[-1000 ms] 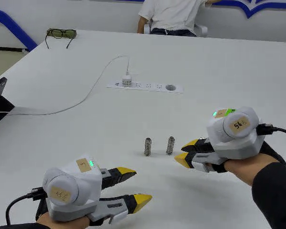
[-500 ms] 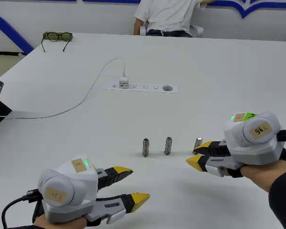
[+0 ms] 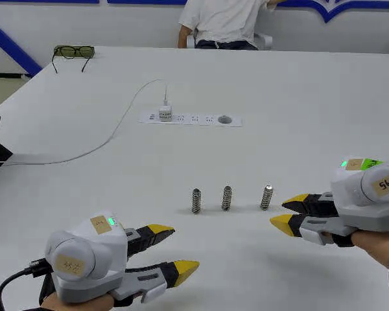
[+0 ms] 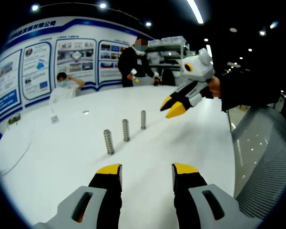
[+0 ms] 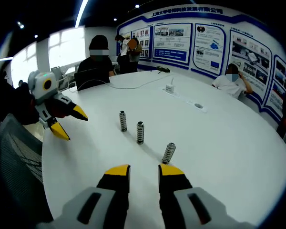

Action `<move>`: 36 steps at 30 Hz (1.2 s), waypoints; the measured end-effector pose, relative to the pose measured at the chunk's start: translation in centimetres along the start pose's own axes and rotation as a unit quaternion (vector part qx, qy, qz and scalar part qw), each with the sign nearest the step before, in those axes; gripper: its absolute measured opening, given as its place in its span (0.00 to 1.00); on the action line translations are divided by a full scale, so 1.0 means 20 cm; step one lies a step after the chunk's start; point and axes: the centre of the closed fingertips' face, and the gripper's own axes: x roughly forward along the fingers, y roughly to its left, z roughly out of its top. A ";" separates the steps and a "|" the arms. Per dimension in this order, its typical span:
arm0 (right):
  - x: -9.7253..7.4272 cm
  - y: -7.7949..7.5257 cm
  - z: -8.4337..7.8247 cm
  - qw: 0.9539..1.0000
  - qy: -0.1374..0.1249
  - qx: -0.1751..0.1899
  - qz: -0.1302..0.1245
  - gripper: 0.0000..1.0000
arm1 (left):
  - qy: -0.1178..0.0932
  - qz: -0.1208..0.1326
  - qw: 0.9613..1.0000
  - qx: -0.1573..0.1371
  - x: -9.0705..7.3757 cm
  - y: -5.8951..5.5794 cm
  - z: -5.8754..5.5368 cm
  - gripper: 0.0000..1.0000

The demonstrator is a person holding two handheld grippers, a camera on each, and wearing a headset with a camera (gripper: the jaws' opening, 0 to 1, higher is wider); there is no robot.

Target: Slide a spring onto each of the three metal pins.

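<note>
Nearest you, your left gripper [image 3: 180, 247] hovers with jaws spread wide, empty. Your right gripper [image 3: 282, 212], jaws narrowly parted and holding nothing, sits near the rightmost of three springs [image 3: 227, 197] standing upright in a row on the table [image 3: 324, 97].

Three silvery springs [image 3: 227, 198] stand upright in a spaced row.

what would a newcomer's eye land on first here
Three springs stand upright in a row in the middle of the white table. The yellow-tipped left gripper and right gripper sit on the near side of them, both open and holding nothing. Farther back lies a power strip with a charger plugged in.
</note>
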 end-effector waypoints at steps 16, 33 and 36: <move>-0.07 -0.04 -0.06 1.000 -0.019 0.008 -0.010 0.30 | -0.003 0.007 1.000 -0.004 -0.02 0.03 0.00 0.47; -0.10 -0.04 -0.07 0.998 -0.050 0.024 -0.018 0.37 | 0.000 0.017 1.000 -0.012 0.00 0.06 0.00 0.53; -0.10 -0.04 -0.07 0.998 -0.054 0.028 -0.021 0.38 | -0.001 0.018 1.000 -0.013 0.00 0.06 0.00 0.53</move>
